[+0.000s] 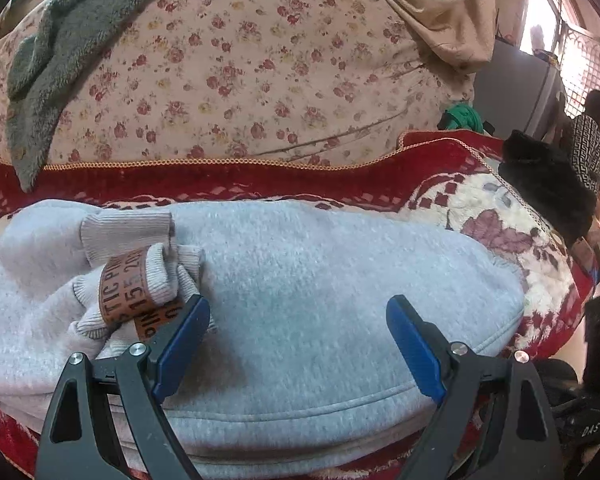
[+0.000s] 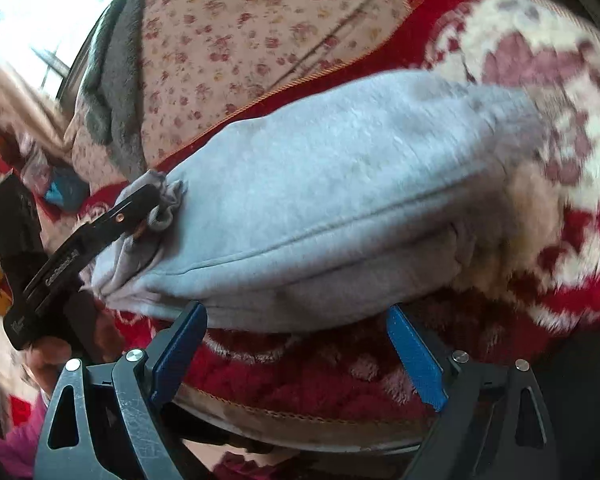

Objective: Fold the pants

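Observation:
The grey fleece pants (image 1: 308, 280) lie folded in a thick bundle on a red and white plush blanket (image 1: 500, 216). Their ribbed cuffs with a brown printed label (image 1: 132, 292) lie bunched on top at the left. My left gripper (image 1: 298, 320) is open just above the bundle, its left finger beside the cuffs, holding nothing. In the right wrist view the pants (image 2: 340, 184) fill the middle. My right gripper (image 2: 296, 328) is open at the bundle's near edge, empty. The left gripper (image 2: 140, 208) shows there at the bunched cuffs; that view is motion-blurred.
A floral quilt (image 1: 260, 72) lies behind the blanket, with a grey-green fleece cloth (image 1: 60, 60) on its left. A beige cloth (image 1: 452, 12) hangs at the back right. A person (image 1: 592, 136) stands at the far right by a window. The bed's edge (image 2: 300, 416) runs below my right gripper.

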### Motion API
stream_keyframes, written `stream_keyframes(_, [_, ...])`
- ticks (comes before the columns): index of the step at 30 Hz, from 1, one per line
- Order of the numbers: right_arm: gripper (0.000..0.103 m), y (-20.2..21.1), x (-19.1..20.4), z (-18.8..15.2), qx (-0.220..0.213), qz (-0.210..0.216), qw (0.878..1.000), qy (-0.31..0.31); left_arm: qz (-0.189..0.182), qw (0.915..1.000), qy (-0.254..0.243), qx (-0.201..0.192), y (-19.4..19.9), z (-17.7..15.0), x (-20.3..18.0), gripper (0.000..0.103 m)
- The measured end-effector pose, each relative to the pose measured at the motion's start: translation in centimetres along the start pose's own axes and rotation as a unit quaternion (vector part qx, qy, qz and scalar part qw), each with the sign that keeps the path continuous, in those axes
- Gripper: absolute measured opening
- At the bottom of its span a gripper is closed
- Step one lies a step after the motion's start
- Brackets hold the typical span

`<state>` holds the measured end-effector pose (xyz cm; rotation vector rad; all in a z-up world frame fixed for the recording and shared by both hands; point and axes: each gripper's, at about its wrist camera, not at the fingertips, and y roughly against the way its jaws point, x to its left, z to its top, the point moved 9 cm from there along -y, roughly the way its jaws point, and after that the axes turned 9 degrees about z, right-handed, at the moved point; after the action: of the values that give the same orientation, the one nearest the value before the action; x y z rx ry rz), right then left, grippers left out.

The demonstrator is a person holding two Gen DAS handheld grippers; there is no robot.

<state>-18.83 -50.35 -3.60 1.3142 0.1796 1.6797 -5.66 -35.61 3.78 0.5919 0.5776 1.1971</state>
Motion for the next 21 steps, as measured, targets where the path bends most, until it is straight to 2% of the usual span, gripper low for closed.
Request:
stream_keyframes(3, [0.099,-0.4,-1.2,-0.3,-0.008,0.025,0.998,-0.05,0.001,1.0,0.002,0.002,-0.3,0.2,0.2,0.089])
stream_keyframes(7, [0.1,-0.7,-2.6,0.4,-0.032,0.026,0.995,-0.091,0.001,1.0,0.004,0.005,-0.7,0.5,0.3,0.089])
stream_keyframes(11, [0.101,-1.3,-3.2,1.7,-0.052,0.021,0.992,-0.114,0.001,1.0,0.0,0.008,-1.1,0.8,0.1,0.089])
stream_keyframes(13, [0.1,-1.8,-2.8,2.7,-0.057,0.033,0.992,-0.111,-0.004,1.0,-0.002,0.006,-1.2,1.5,-0.2,0.089])
stream_keyframes(15, [0.086,-2.1,-2.7,3.4,-0.065,0.026,0.993,-0.097,-0.015,0.9998,-0.006,0.007,-1.4,2.1,-0.5,0.089])
stream_keyframes(16, [0.072,-2.2,-2.9,3.6,-0.067,0.025,0.992,-0.099,-0.022,0.9997,-0.012,0.008,-1.6,2.6,-0.9,0.089])
stream_keyframes(18, [0.069,-2.3,-3.0,3.6,-0.073,0.042,0.991,-0.104,-0.039,0.9988,-0.03,0.011,-2.1,3.4,-1.7,0.09])
stream_keyframes(21, [0.066,-2.4,-2.8,3.6,-0.078,0.038,0.993,-0.085,-0.067,0.996,-0.052,0.03,-3.4,4.3,-3.0,0.093])
